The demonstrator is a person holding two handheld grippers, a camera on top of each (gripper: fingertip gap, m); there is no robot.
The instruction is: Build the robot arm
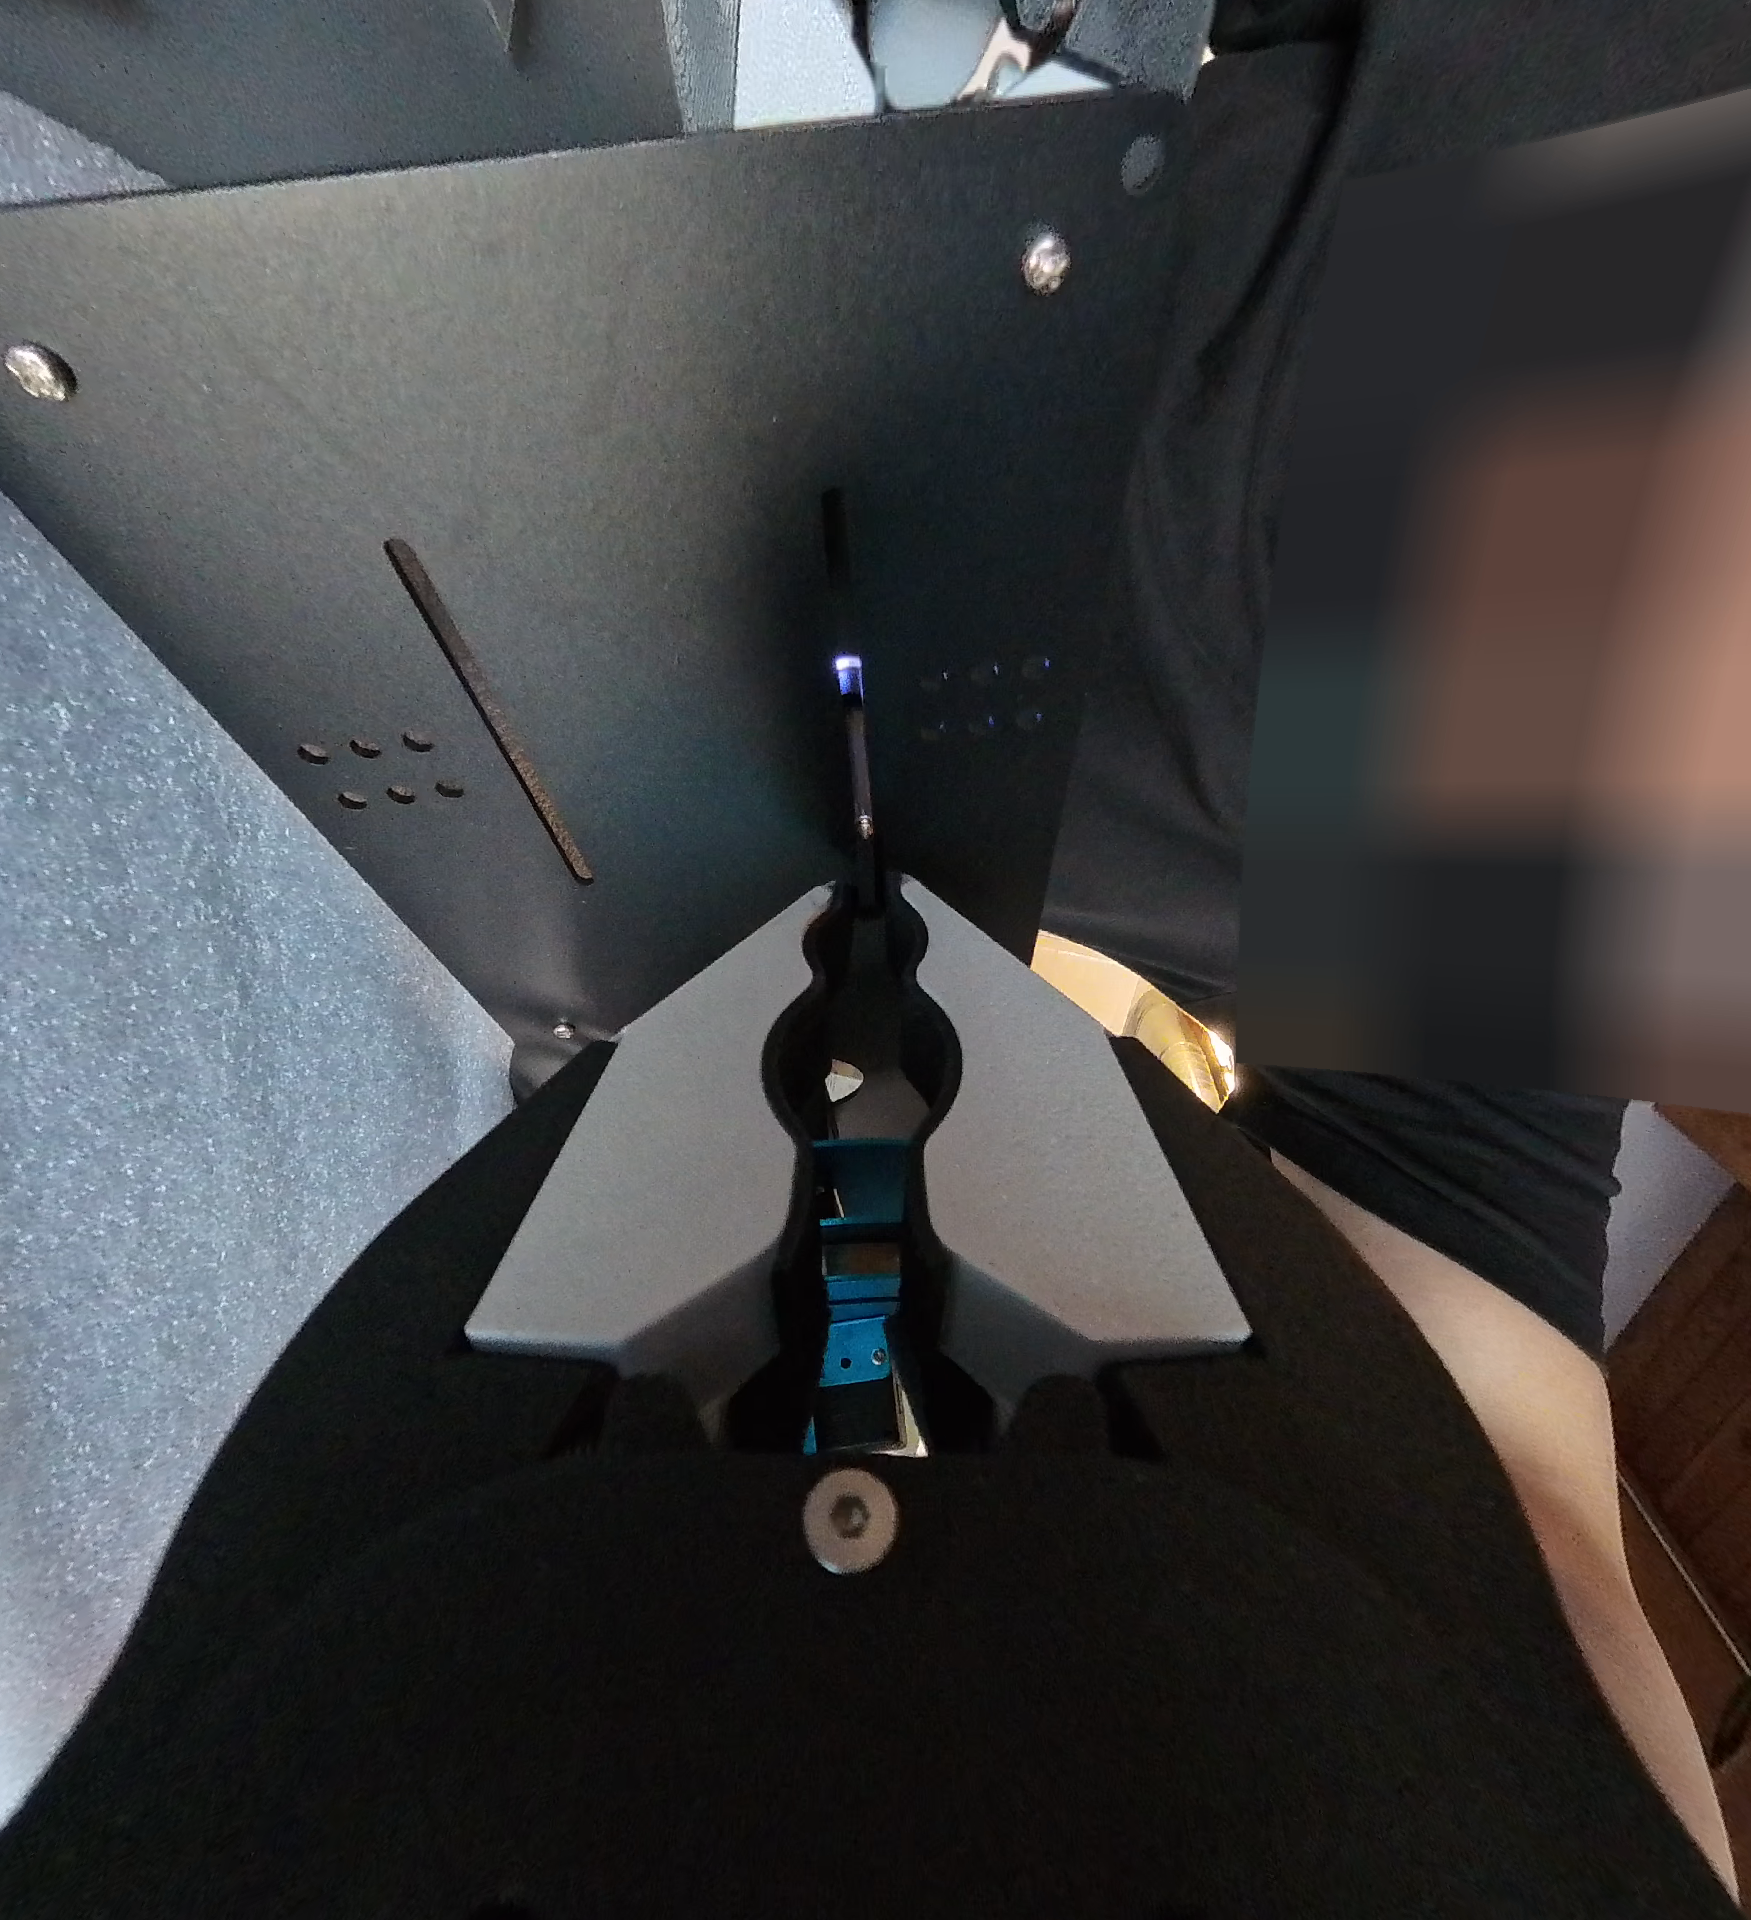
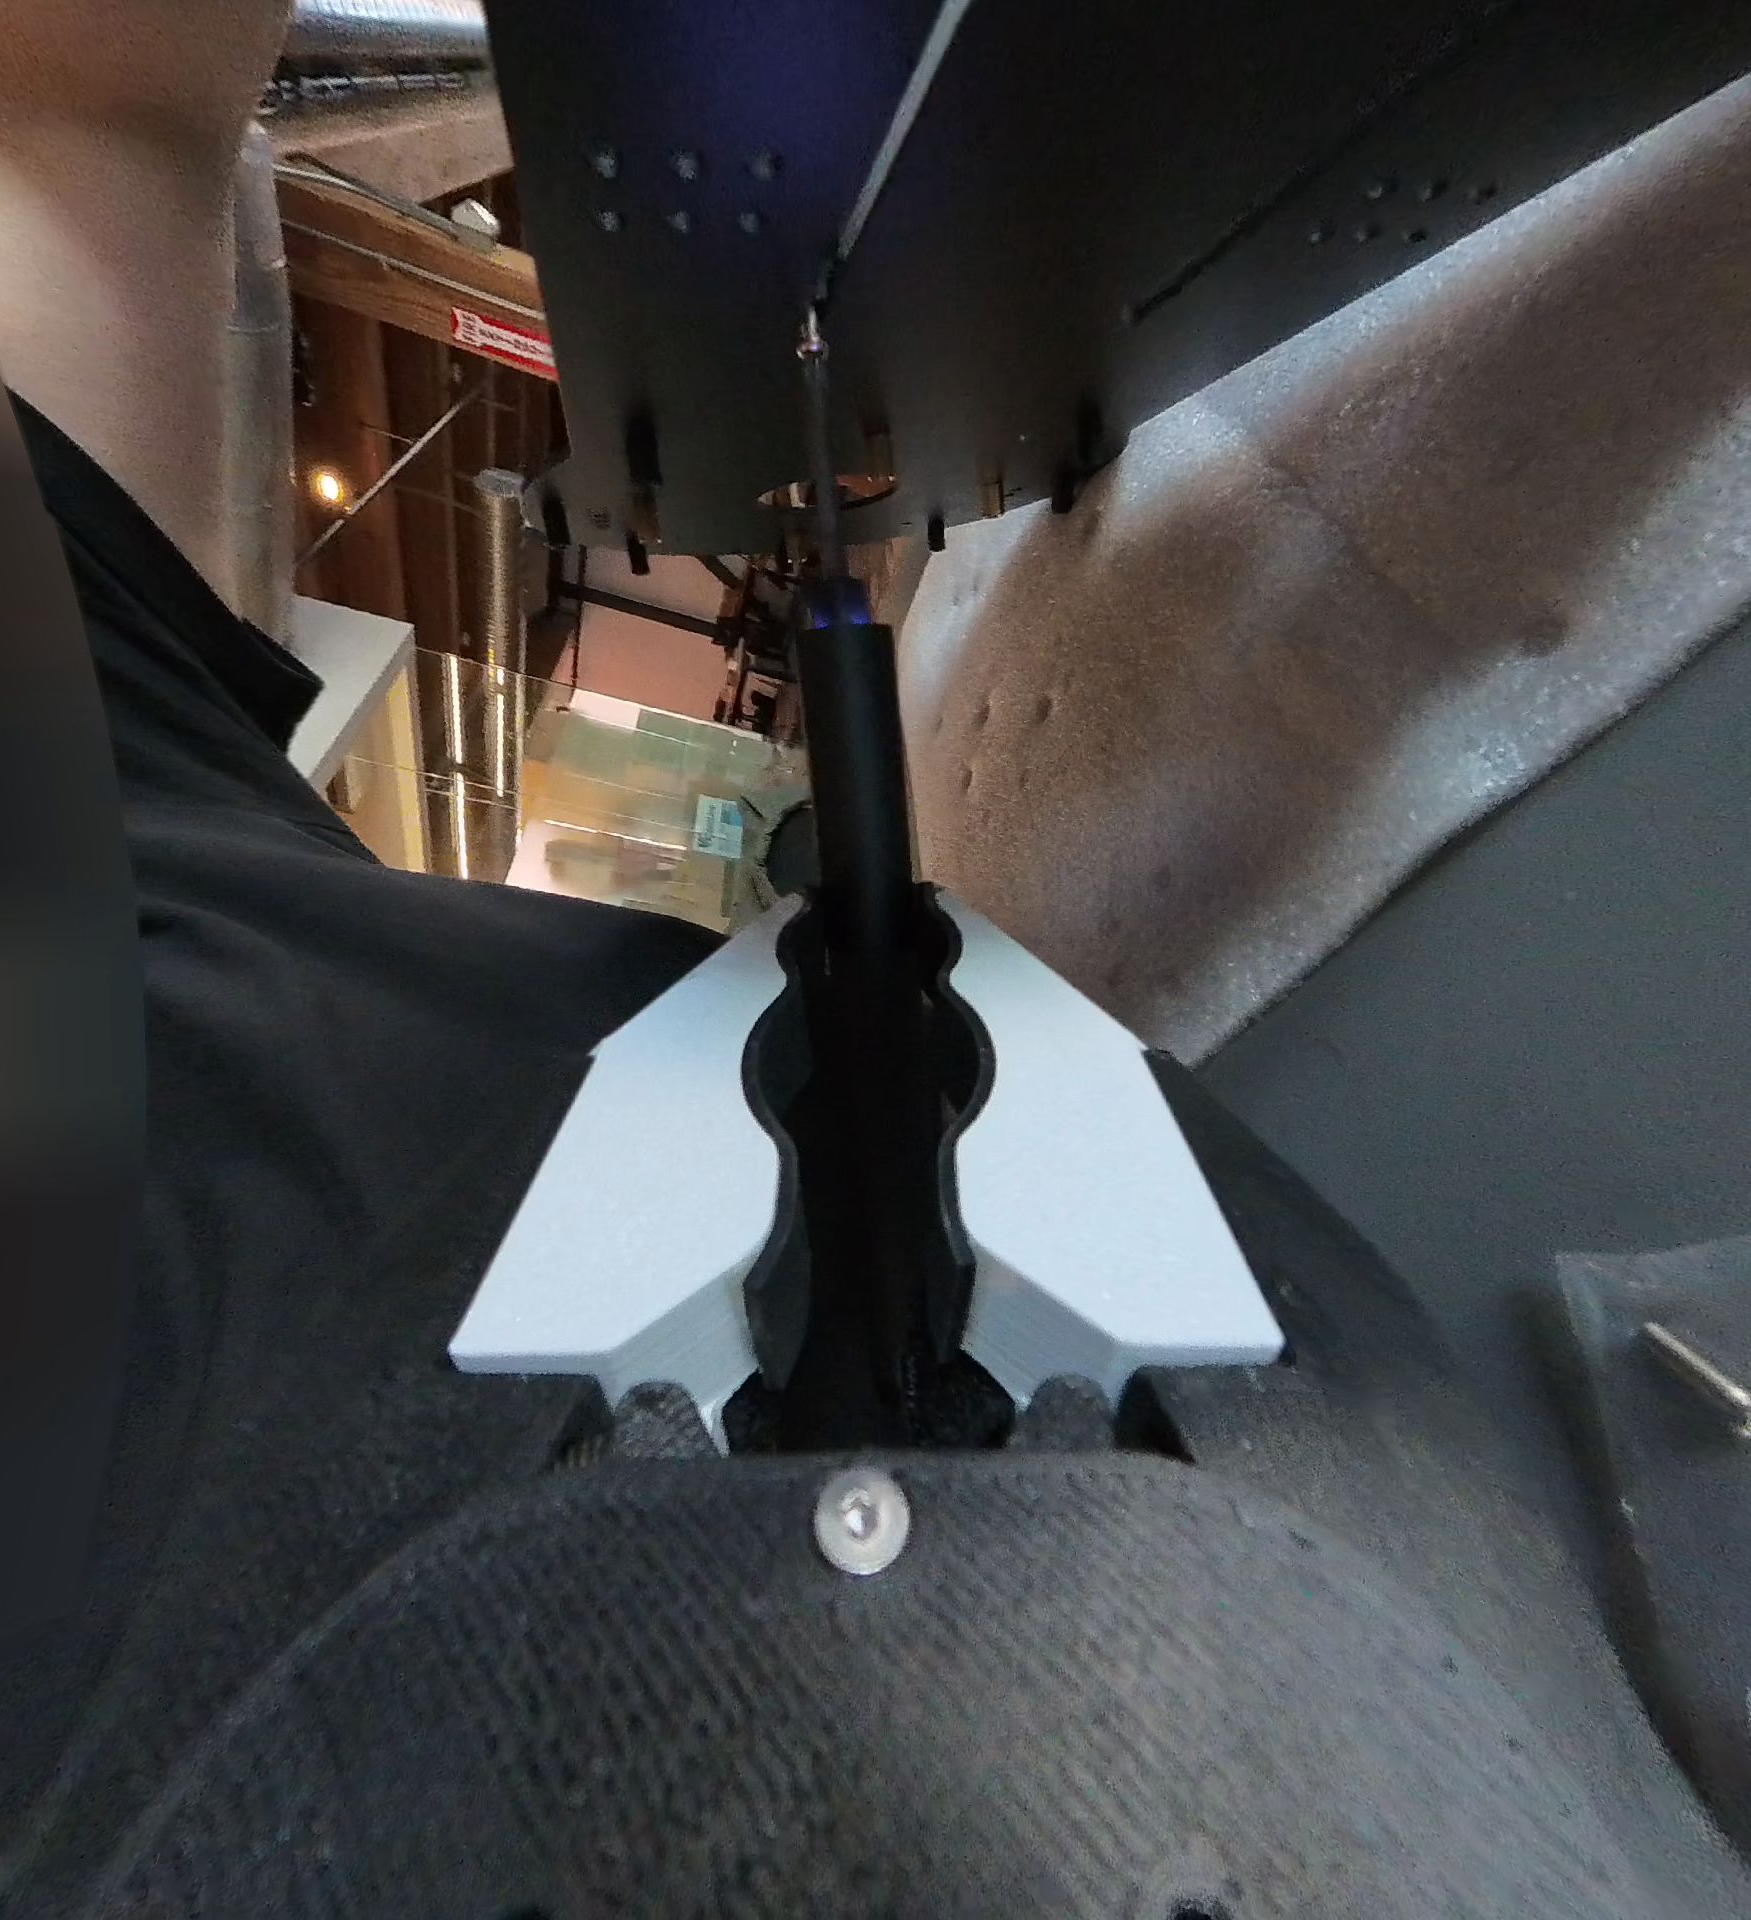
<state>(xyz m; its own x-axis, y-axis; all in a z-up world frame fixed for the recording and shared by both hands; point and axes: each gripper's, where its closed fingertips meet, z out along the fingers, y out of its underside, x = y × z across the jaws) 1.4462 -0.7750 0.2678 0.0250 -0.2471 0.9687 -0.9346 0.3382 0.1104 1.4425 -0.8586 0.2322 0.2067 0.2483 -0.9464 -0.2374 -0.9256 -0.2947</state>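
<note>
My right gripper [image 2: 866, 914] is shut on a black electric screwdriver [image 2: 850, 748] with a blue light at its nose. Its thin bit reaches up to a small screw [image 2: 809, 341] at the corner seam of a black sheet-metal housing [image 2: 673, 343]. My left gripper [image 1: 866, 904] is shut on a thin black edge of the same housing [image 1: 538, 468], which fills the view with slots, hole clusters and screw heads. Just beyond its fingertips in the left wrist view are the screw [image 1: 866, 826] and the screwdriver's lit nose [image 1: 850, 667]. A blue metal part [image 1: 855, 1247] shows between the left fingers.
Grey foam sheet [image 1: 123, 935] lies under the housing and also shows in the right wrist view [image 2: 1266, 675]. A person in a black shirt [image 2: 331, 1039] stands close. A loose screw [image 2: 1707, 1382] lies in a clear bag at the right. Across from one pair of fingers to the other is roughly 10 cm.
</note>
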